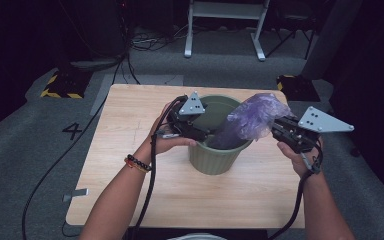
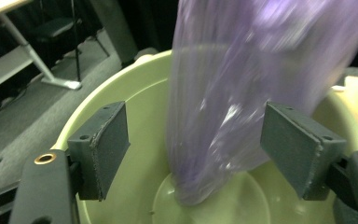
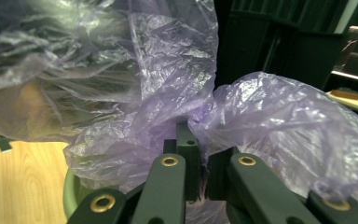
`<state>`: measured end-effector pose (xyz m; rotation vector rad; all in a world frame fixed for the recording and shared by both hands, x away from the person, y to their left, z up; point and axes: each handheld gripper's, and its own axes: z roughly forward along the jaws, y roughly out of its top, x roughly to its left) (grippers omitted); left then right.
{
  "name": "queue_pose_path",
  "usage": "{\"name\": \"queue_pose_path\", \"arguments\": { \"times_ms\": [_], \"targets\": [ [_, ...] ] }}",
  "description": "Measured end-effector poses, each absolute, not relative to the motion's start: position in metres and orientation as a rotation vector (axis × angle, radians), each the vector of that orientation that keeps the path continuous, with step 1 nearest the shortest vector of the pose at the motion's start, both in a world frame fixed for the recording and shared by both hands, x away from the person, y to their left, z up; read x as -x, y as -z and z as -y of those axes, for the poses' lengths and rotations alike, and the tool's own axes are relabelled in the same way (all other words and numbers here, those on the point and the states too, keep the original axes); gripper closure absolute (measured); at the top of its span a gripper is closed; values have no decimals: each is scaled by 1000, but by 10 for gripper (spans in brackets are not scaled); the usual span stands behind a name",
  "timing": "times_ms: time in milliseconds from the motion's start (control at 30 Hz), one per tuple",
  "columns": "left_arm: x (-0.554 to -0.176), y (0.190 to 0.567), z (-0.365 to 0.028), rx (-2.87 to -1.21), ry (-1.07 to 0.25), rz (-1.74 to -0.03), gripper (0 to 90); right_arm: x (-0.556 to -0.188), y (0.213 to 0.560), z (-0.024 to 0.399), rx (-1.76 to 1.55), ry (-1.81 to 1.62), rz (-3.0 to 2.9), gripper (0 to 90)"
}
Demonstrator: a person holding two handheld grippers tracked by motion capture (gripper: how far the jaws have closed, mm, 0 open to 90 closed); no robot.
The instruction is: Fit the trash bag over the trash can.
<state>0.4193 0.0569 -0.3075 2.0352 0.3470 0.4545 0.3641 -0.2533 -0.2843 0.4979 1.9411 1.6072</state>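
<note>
High view has my right fingers (image 1: 276, 128) clamped on the purple bag (image 1: 252, 119) — its tail already down in the green bucket (image 1: 215, 157) on the tabletop (image 1: 130, 150) — left fingers (image 1: 200, 135) wide, empty; spreading it over the rim remains.

The pot (image 1: 215, 150) stands on the table (image 1: 130, 165), near its middle. The bag (image 1: 252, 120) hangs into the pot from the right.
</note>
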Motion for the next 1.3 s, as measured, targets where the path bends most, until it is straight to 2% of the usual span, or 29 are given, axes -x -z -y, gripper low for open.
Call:
{"name": "queue_pose_path", "arguments": {
  "times_ms": [233, 300, 367, 500, 533, 633, 767, 900, 1067, 1133, 1300],
  "targets": [
    [-398, 302, -47, -2018, -408, -222, 183, -364, 294, 234, -465, -1546, -2013, 866],
    [-393, 301, -44, -2011, -400, -196, 187, -364, 297, 230, -461, -1530, -2035, 860],
    [-389, 300, -41, -2011, -428, -186, 234, -363, 300, 227, -454, -1511, -2047, 856],
    [-389, 299, -38, -2004, -451, -174, 432, -362, 306, 223, -444, -1494, -2078, 848],
    [-389, 300, -38, -2006, -454, -168, 526, -362, 307, 222, -439, -1482, -2088, 845],
    [-389, 303, -38, -2013, -475, -164, 721, -360, 312, 219, -427, -1466, -2109, 844],
    [-387, 308, -40, -2025, -503, -155, 891, -358, 316, 218, -423, -1450, -2124, 838],
    [-385, 310, -46, -2033, -506, -157, 898, -355, 319, 217, -414, -1448, -2135, 819],
    [-386, 313, -53, -2027, -501, -186, 899, -348, 319, 220, -401, -1483, -2126, 700],
    [-387, 315, -56, -2026, -506, -203, 898, -342, 318, 223, -398, -1501, -2116, 617],
    [-386, 316, -64, -2017, -513, -228, 899, -330, 315, 236, -410, -1533, -2088, 525]
  ]
}}
